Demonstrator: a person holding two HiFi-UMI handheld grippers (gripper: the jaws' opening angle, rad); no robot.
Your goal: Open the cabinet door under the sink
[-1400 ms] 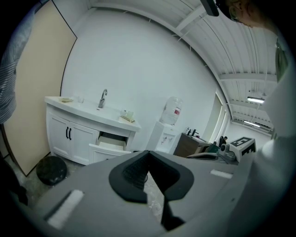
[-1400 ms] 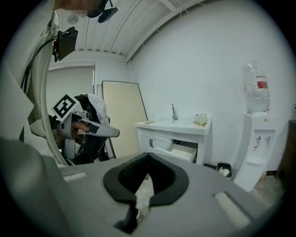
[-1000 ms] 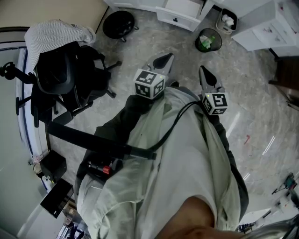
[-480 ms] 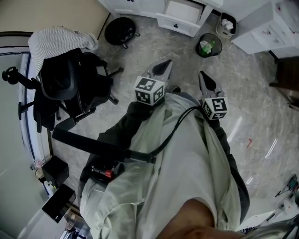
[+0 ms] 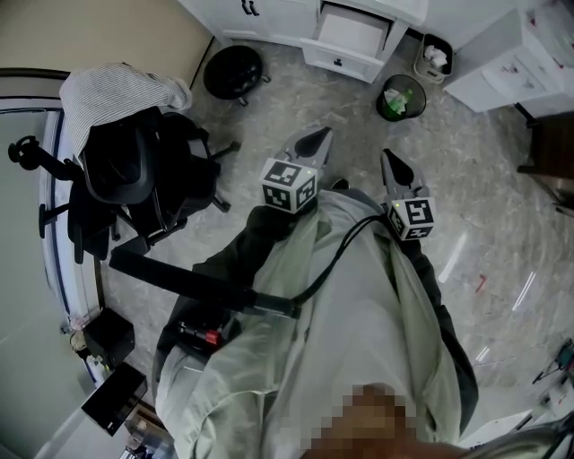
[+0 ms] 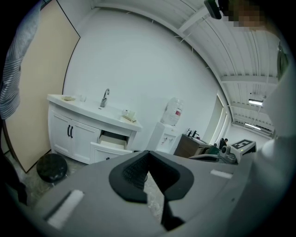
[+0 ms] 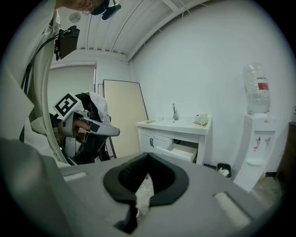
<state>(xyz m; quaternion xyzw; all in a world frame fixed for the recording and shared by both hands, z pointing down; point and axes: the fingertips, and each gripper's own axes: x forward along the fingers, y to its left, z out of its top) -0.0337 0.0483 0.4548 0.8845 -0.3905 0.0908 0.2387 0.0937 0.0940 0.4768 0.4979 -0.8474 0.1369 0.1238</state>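
Note:
The white sink cabinet (image 6: pixel 78 132) stands across the room by the wall, its two doors (image 6: pixel 69 135) closed, with black handles. One drawer (image 6: pixel 111 141) beside the doors is pulled out. In the right gripper view the cabinet (image 7: pixel 173 134) is just as far off. My left gripper (image 5: pixel 309 143) and right gripper (image 5: pixel 395 166) are held side by side in front of the person's body, pointing toward the cabinet (image 5: pixel 269 13). Both are shut with nothing between the jaws, left gripper (image 6: pixel 148 153) and right gripper (image 7: pixel 148 156) alike.
A black round stool (image 5: pixel 233 70) stands on the floor in front of the cabinet. A black office chair (image 5: pixel 134 166) with a striped cloth is at left. Two waste bins (image 5: pixel 401 97) sit right of the drawer. A water dispenser (image 7: pixel 256 143) stands by the wall.
The head view has tipped a little, so more of the cabinet shows at the top. Both grippers stay where they were, still shut.

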